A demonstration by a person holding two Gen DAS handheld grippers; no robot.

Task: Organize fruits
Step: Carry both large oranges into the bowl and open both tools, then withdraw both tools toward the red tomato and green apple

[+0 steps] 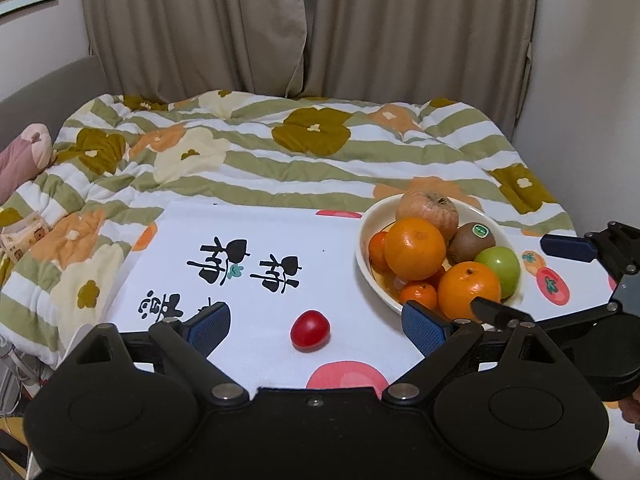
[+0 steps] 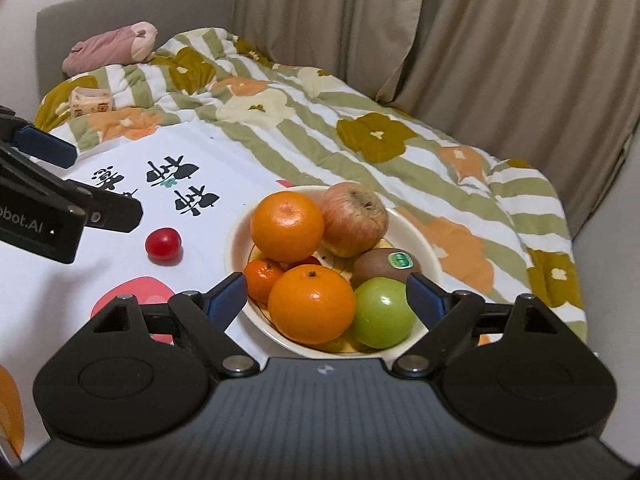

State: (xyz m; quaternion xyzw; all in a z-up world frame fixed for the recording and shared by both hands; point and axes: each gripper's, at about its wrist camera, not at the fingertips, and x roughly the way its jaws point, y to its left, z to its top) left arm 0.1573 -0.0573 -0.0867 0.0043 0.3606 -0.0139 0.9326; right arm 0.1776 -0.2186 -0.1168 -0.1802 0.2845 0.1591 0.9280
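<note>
A small red fruit lies on the white printed cloth, between the pads of my open, empty left gripper. It also shows in the right wrist view. A cream bowl to its right holds two oranges, small tangerines, a brownish apple, a kiwi and a green apple. My right gripper is open and empty, low over the bowl's near side, its pads flanking an orange and the green apple.
The cloth lies over a board on a bed with a floral striped quilt. A pink pillow and a tissue pack lie at the bed's head. Beige curtains hang behind.
</note>
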